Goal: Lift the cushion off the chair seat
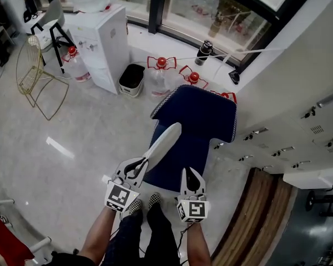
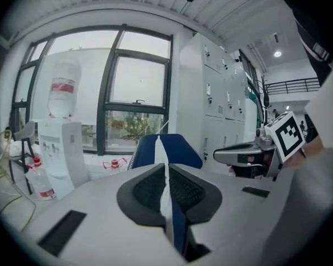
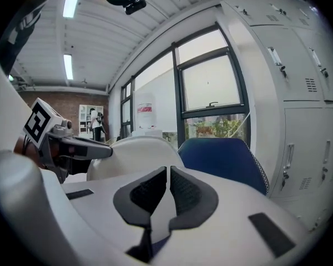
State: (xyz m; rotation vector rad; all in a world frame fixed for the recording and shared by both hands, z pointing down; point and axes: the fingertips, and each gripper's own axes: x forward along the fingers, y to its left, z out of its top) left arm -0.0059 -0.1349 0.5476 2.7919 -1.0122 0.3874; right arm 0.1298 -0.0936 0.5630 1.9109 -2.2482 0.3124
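Nearest the camera, the person's two forearms point(image 1: 100, 234) reach forward, each carrying one gripper.

- The left gripper point(image 1: 140, 165) has its jaws pressed together on a thin white and blue edge of the cushion point(image 1: 164, 140). The left gripper view shows this edge clamped between the dark pads.
- The right gripper point(image 1: 190, 173) sits just beside it. Its jaws are almost together, with only a narrow slit between the pads. A thin white and blue layer of the same cushion fills that slit.

The cushion stands on edge above the seat of the blue chair point(image 1: 208, 118). It runs from the left gripper toward the chair back, its white face showing.

Beyond the chair, red-capped water bottles point(image 1: 158, 76) stand on the floor beside a small bin point(image 1: 132, 80). A white water dispenser point(image 1: 102, 43) stands under the window point(image 1: 211, 10). Grey lockers point(image 1: 299, 132) line the right side. A gold wire chair point(image 1: 36, 73) stands well apart at the left.
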